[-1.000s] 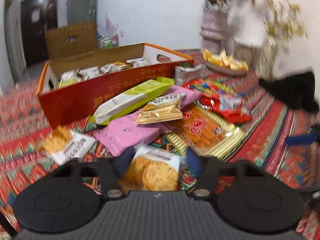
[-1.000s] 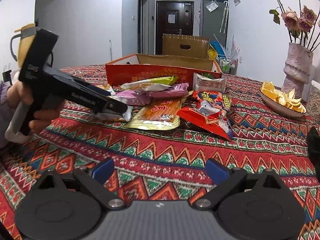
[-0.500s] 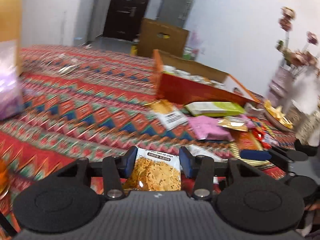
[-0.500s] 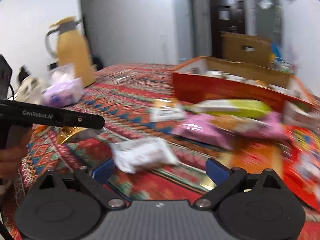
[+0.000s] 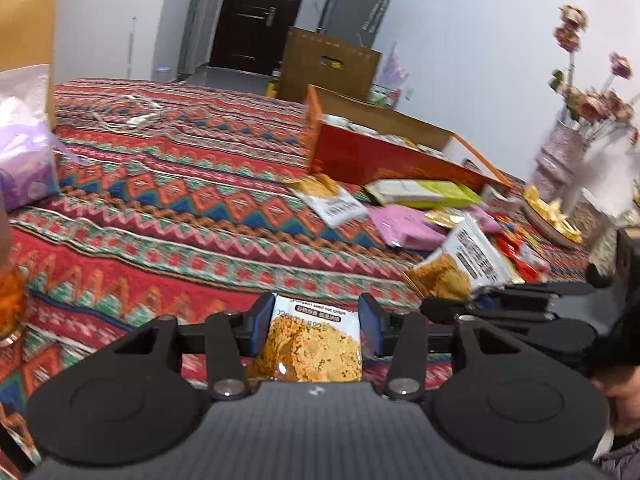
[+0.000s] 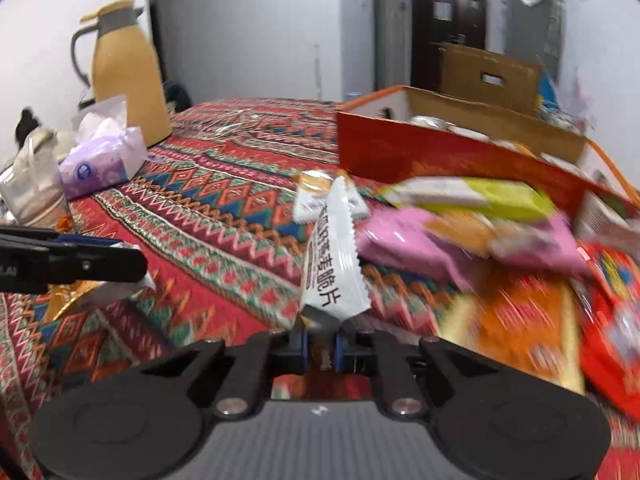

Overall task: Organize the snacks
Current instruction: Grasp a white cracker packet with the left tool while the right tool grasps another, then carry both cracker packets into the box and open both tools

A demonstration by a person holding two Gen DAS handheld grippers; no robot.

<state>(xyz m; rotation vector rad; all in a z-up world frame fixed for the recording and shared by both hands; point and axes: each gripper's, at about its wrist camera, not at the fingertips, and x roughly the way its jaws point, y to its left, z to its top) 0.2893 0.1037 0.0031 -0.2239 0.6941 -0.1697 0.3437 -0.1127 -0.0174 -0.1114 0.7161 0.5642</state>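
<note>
Red box point(image 6: 400, 148) ahead & right of both claws, open top up, long side slanting away. Right claw point(image 6: 320, 350), nearer, jaws just snapped shut on white crisp pkt point(image 6: 334, 264), long axis pointing fwd-up. Left claw point(image 5: 316, 330) clamped on oat crisp pkt point(image 5: 312, 348) w/ pads on its sides.

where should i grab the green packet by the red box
Grip the green packet across its narrow width near the end facing you, coming from above. It lies flat and long beside the red box, whose wall blocks the far side; the pink packet crowds the near edge.
</note>
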